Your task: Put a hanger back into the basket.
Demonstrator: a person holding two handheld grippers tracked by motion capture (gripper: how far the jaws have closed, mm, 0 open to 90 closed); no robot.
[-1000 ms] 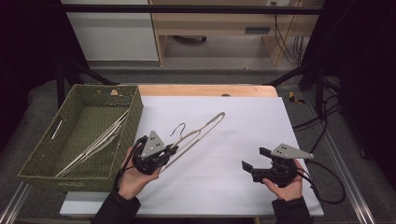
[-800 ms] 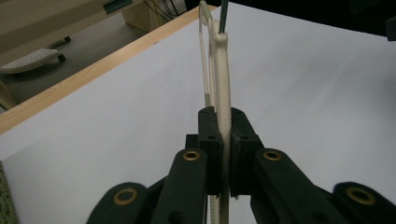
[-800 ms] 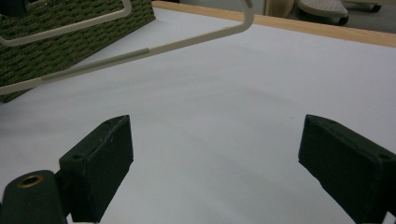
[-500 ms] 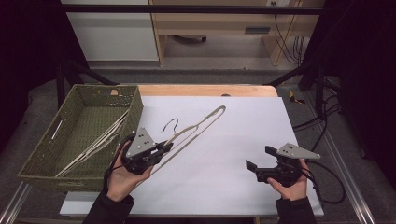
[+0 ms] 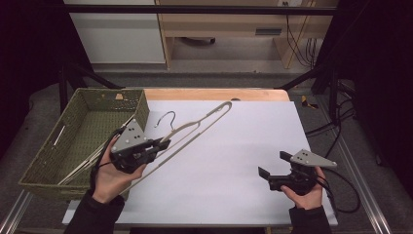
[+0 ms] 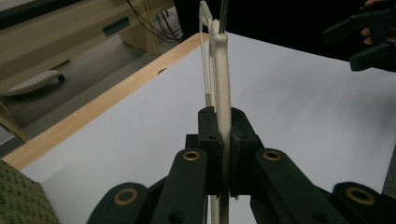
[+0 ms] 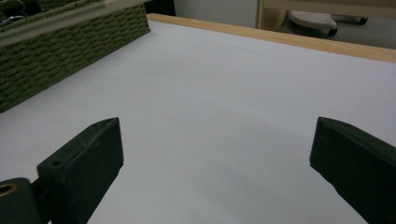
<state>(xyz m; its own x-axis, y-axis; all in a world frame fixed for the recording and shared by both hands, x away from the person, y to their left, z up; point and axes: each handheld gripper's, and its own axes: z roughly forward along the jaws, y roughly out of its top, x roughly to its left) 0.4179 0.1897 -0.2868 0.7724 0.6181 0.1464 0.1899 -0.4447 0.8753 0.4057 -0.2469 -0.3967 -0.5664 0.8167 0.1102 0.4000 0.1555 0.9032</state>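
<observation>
A cream clothes hanger (image 5: 195, 127) with a dark metal hook (image 5: 167, 117) is held above the white table sheet (image 5: 234, 146), slanting from lower left to upper right. My left gripper (image 5: 163, 144) is shut on the hanger's neck; in the left gripper view the pale bar (image 6: 222, 98) runs up between the closed jaws. My right gripper (image 5: 272, 172) rests low at the table's right front, open, with bare white sheet between its jaws (image 7: 215, 140).
A green woven basket (image 5: 73, 141) stands at the table's left edge with more pale hangers (image 5: 92, 156) lying inside; its wall (image 7: 56, 51) appears in the right gripper view. A wooden table edge (image 5: 214, 93) runs along the back.
My left gripper has carried the hanger leftward, toward the basket. The right gripper has drifted slightly toward the front right.
</observation>
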